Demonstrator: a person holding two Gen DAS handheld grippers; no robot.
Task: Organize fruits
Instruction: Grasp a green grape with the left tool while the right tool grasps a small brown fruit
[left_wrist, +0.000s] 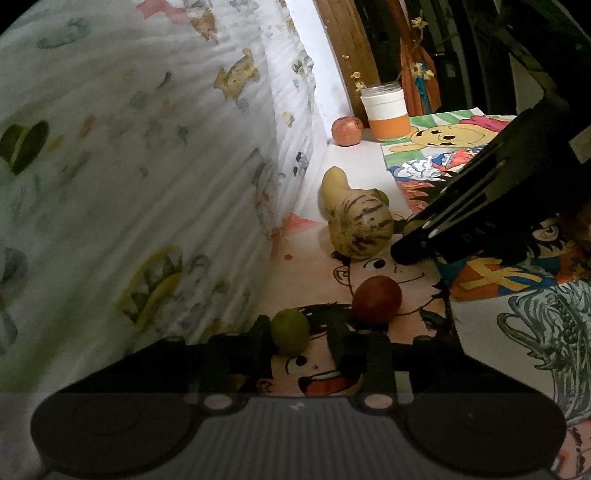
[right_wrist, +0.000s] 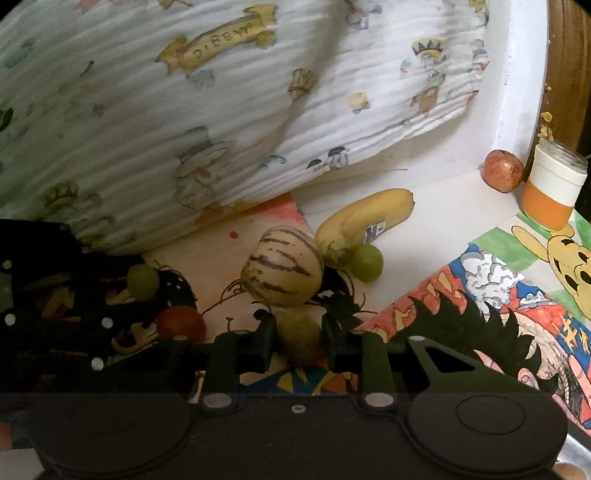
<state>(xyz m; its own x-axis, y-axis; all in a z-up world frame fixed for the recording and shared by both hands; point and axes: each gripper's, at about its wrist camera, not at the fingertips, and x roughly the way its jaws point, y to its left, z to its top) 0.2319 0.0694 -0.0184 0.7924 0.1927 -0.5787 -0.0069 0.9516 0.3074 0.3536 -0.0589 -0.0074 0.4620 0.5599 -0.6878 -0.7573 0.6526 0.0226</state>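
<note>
Left gripper (left_wrist: 301, 338) fingers on green fruit (left_wrist: 290, 331), right gripper (right_wrist: 299, 341) clamping yellow-green fruit (right_wrist: 299, 338)

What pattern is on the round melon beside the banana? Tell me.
Cream with dark purple stripes; clearest in the right wrist view.

— Where do we find the melon (right_wrist: 282, 266)?
— In the middle of the table (right_wrist: 447, 218), the banana (right_wrist: 364, 220) just behind it to the right, a grape (right_wrist: 365, 263) touching the banana's near end.
— And farther back?
— We see an apple (right_wrist: 503, 170) by the wall, the jar (right_wrist: 554, 184) just right of it. The cloth (right_wrist: 221, 122) lies left of everything.
</note>
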